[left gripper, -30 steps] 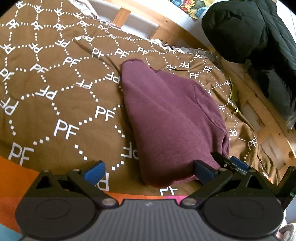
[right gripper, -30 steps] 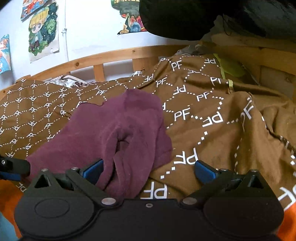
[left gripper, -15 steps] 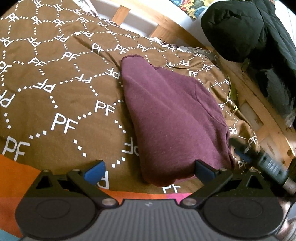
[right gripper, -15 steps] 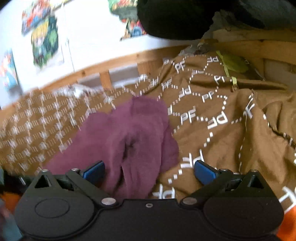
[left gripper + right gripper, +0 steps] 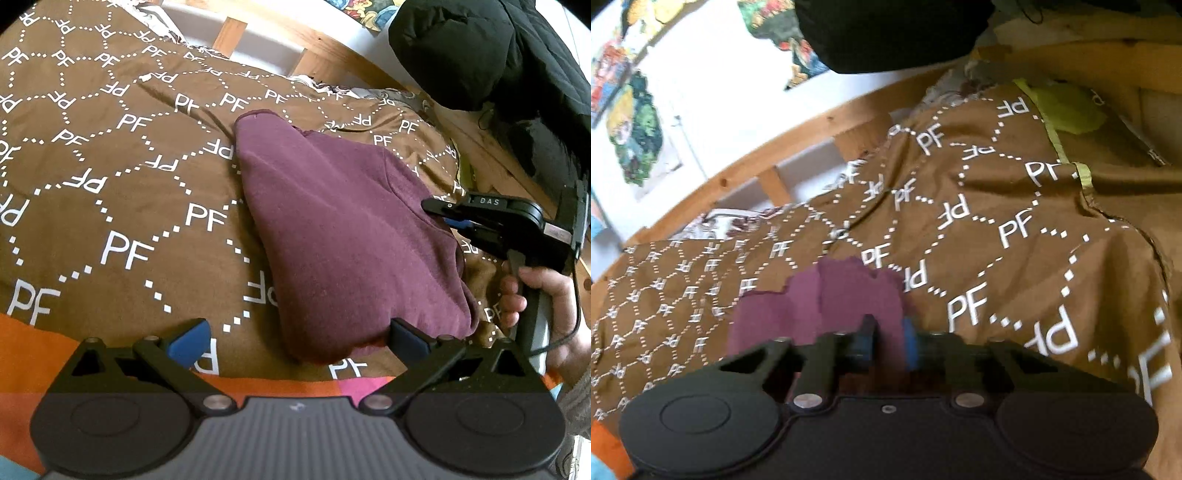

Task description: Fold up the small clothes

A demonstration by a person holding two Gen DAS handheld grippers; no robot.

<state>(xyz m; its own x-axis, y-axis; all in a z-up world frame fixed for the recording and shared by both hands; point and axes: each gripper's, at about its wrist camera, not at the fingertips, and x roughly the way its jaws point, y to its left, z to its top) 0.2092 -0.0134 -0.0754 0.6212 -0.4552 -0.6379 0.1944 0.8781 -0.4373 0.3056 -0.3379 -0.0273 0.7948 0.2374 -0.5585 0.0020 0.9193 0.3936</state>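
A maroon garment (image 5: 332, 236) lies partly folded on a brown bedspread (image 5: 110, 166) printed with white PF letters. My left gripper (image 5: 299, 338) is open, low at the garment's near edge, with the right finger touching the cloth. My right gripper (image 5: 448, 218) shows in the left wrist view at the garment's right edge, held by a hand. In the right wrist view my right gripper (image 5: 888, 343) is shut on a fold of the maroon garment (image 5: 827, 302).
A black coat (image 5: 498, 55) hangs at the back right over the wooden bed frame (image 5: 332, 51). An orange blanket edge (image 5: 37, 350) lies near me. Posters (image 5: 635, 129) hang on the white wall. A yellow-green cloth (image 5: 1067, 107) lies at the far right.
My right gripper moved forward onto the garment's right edge and closed on a fold of it. My left gripper stayed open and nearly still.
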